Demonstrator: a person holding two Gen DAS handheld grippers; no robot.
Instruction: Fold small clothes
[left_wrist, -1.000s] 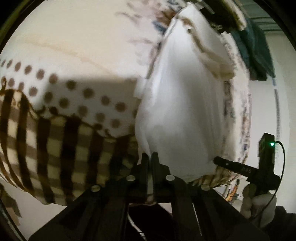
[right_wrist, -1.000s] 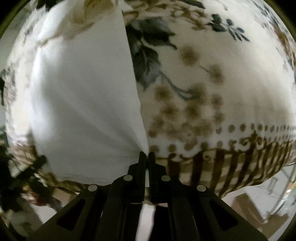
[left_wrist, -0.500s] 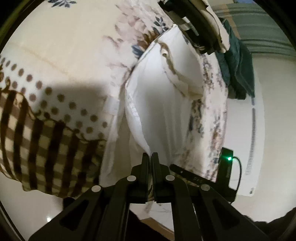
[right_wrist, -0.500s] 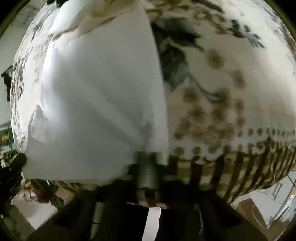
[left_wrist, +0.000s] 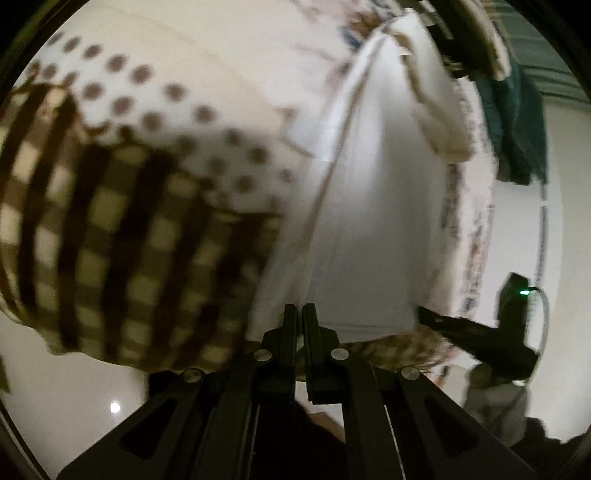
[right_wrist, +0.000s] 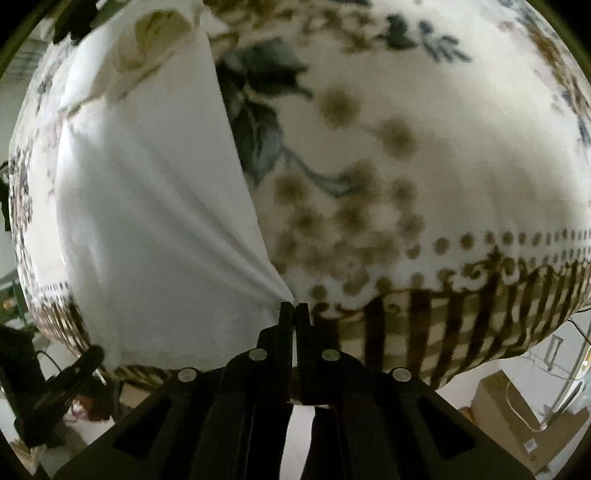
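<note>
The white garment (right_wrist: 155, 221) lies spread on the floral cloth (right_wrist: 424, 129) that covers the counter, reaching toward the cloth's brown checked border (right_wrist: 461, 332). The right claw (right_wrist: 293, 310) is pinched tight on the garment's near corner, pulling creases toward its tips. The left claw (left_wrist: 299, 314) is likewise clamped on the garment's (left_wrist: 369, 221) near edge, beside the checked border (left_wrist: 110, 240).

Left tool (left_wrist: 299, 314) clamped on white garment (left_wrist: 373, 229)
</note>
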